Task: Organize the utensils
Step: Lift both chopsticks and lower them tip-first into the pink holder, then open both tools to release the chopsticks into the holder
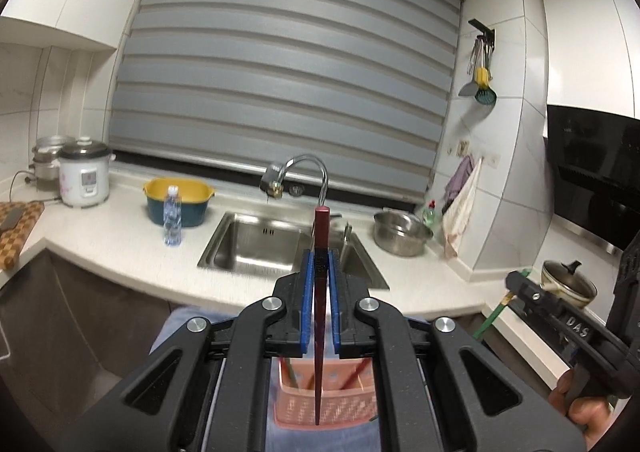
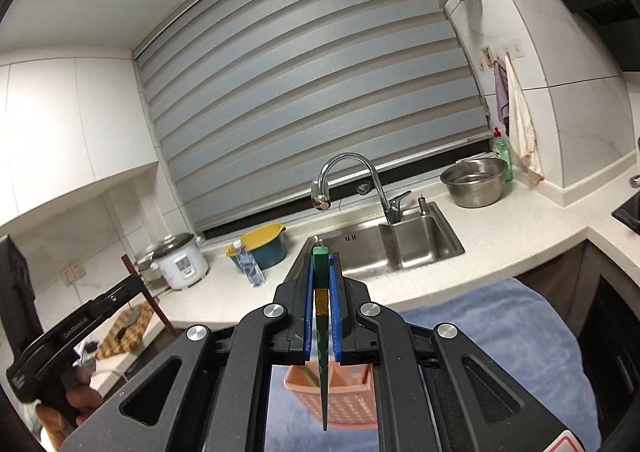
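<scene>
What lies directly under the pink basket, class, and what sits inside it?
The pink basket rests on a blue towel. Inside, dividers and a few thin sticks show. The red chopstick and green chopstick, clamped above, and both gripper frames cover most of its interior.

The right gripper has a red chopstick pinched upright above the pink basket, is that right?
Not quite: the chopstick in the right gripper is green, as the right wrist view shows. It is pinched upright above the pink basket.

chopsticks held: 2 — red chopstick (image 1: 321,292), green chopstick (image 2: 322,312) | pink basket (image 1: 326,408): 1 | tools: 2
</scene>
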The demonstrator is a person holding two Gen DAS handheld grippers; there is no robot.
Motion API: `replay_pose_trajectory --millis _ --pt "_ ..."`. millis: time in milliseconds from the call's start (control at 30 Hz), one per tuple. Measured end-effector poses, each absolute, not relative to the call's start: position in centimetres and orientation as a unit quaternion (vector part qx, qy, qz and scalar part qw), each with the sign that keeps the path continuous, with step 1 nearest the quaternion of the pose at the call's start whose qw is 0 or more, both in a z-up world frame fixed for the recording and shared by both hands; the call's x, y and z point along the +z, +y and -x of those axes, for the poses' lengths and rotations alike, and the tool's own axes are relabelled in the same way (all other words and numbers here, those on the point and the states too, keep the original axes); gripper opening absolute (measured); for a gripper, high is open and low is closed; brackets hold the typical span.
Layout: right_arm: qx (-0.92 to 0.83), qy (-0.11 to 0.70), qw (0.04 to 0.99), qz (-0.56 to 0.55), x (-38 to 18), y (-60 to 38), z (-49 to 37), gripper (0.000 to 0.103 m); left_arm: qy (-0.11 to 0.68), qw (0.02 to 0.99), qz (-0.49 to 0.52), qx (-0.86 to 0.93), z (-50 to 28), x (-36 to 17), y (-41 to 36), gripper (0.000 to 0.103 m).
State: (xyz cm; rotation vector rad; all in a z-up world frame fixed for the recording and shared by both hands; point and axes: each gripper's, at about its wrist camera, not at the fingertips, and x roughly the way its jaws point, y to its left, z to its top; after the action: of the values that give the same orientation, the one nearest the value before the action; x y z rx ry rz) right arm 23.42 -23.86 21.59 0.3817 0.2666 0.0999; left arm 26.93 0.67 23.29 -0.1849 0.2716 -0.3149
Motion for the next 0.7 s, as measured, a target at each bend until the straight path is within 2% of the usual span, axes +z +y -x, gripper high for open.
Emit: replay_pose_trajectory --millis 233,700 --pt "0.041 0.130 0.972 -0.190 20.9 -23.4 -28.8 0.007 0.127 0.977 0.091 -0.148 -31.4 22.0 -0.4 0.007" --pt "0.034 0.218 0.959 -0.178 12.6 -23.1 -34.0 0.008 0.210 0.961 0.100 -0.150 -35.7 14.3 -1.8 0.008"
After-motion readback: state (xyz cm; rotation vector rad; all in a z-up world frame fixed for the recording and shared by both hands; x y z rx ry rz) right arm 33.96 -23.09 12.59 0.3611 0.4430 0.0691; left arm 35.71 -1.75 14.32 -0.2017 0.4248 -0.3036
